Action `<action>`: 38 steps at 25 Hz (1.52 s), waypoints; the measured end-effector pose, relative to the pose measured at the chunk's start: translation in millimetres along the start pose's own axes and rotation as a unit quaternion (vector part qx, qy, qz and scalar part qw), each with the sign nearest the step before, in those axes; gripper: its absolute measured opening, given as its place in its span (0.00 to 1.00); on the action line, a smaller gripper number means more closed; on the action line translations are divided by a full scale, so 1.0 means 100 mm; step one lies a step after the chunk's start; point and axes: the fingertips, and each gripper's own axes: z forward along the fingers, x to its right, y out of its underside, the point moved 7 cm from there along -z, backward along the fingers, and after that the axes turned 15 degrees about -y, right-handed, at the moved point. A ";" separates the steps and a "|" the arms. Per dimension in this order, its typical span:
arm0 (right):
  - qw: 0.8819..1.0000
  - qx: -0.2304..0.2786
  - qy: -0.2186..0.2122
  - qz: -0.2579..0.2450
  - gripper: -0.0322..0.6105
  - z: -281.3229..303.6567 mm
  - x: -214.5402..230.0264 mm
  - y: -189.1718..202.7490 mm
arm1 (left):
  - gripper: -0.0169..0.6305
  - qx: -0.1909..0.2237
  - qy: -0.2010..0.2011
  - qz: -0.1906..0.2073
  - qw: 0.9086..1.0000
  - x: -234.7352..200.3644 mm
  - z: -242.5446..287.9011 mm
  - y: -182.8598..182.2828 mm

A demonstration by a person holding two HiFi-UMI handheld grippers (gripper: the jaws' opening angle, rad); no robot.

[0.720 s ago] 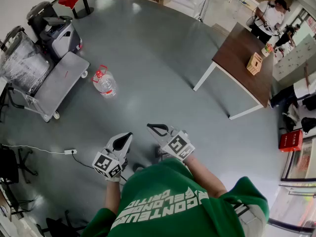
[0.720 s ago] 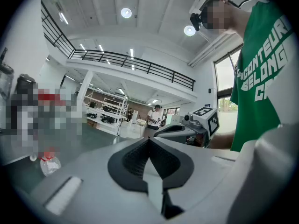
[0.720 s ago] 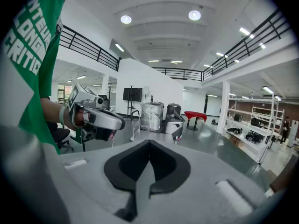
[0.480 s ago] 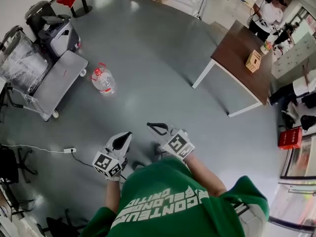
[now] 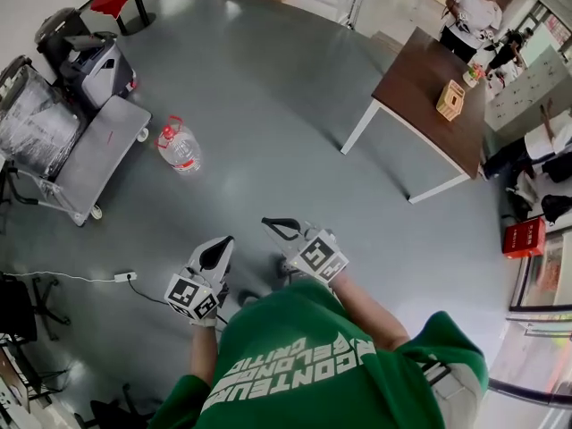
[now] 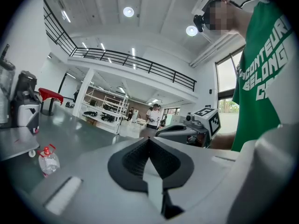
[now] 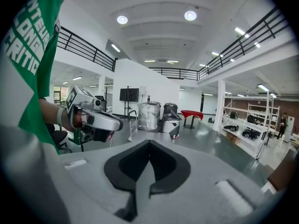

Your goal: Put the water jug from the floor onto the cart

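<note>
- Down on the grey floor (image 5: 268, 105), well ahead and to the left of the person (image 5: 304, 365), the water jug (image 5: 179, 147) stands upright with its red cap on top, just beside the long edge of the cart (image 5: 103, 150).
- Most of the cart's flat deck is bare. A plastic-wrapped bundle (image 5: 31, 119) sits at its left side, though I cannot tell whether it rests on the deck or stands beside it.
- Held level near the person's waist, the left hand-held gripper (image 5: 222, 248) has its jaws pressed together with nothing between them.
- Tipped slightly downward, the right hand-held gripper (image 5: 279, 227) is likewise closed and empty. The two tools are near each other and well apart from the jug.
- I judge the step in hand to be the approach. Nothing has been grasped and the jug is not yet lifted, so the task looks barely begun.
- Next, the person would need to close the gap to the jug, bring a hand-held gripper down low and spread its jaws before reaching in.
- A likely grip point is the red carry handle (image 5: 172, 123) at the neck. The jug looks bulky and holds water, so the second tool may have to steady its body.
- From there, the lift is short and sideways onto the bare part of the deck.
</note>
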 end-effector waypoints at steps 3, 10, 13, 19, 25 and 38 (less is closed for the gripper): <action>1.000 -0.001 0.001 0.002 0.04 -0.03 0.02 0.02 | 0.04 0.001 -0.001 -0.001 1.000 0.02 0.04 0.01; 1.000 0.005 0.005 0.009 0.04 -0.15 0.09 0.09 | 0.04 -0.005 0.005 0.005 1.000 0.13 0.16 0.00; 1.000 0.007 0.003 0.011 0.04 -0.21 0.12 0.11 | 0.04 -0.008 0.002 0.004 1.000 0.19 0.20 0.01; 1.000 0.010 -0.006 0.014 0.04 -0.22 0.21 0.18 | 0.04 -0.010 -0.008 0.001 1.000 0.24 0.26 -0.01; 1.000 0.016 -0.023 0.011 0.04 -0.19 0.39 0.16 | 0.04 -0.012 -0.032 -0.002 0.999 0.21 0.33 -0.03; 0.997 0.007 -0.073 0.010 0.04 -0.02 0.82 0.27 | 0.04 -0.007 -0.090 -0.019 0.996 0.08 0.59 -0.03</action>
